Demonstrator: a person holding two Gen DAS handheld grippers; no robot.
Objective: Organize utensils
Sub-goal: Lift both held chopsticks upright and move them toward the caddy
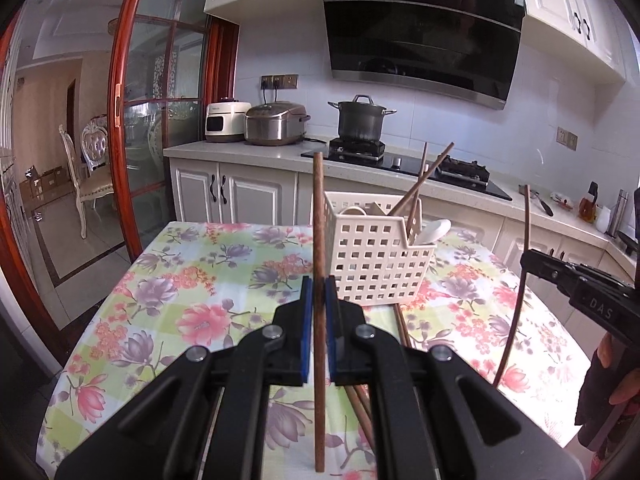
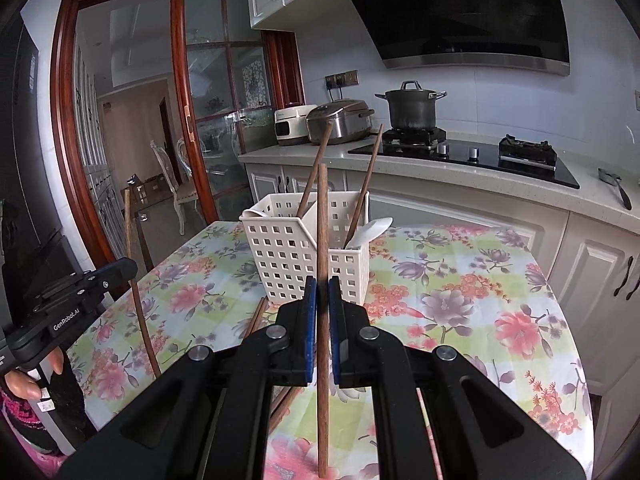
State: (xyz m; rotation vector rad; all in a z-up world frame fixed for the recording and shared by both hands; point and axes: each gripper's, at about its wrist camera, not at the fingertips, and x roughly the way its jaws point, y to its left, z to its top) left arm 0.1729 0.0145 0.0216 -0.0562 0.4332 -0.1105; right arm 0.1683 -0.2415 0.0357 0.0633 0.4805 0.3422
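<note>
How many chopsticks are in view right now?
6 at least: one chopstick in the left gripper, one in the right gripper, two standing in the basket, about two lying on the tablecloth, partly hidden by the grippers.

Matt brown wood, that chopstick (image 1: 319, 240), against a perforated cream plastic basket (image 1: 376, 260). Floral cloth (image 1: 180, 280) covers the table; glossy black hood (image 1: 424, 28), brushed metal pot (image 1: 360, 120).

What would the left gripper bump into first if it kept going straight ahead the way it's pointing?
Probably the white basket on the flowery table. The left gripper, shut on an upright chopstick, points just left of the basket's near corner, so it might only graze it; depth is hard to judge.
</note>
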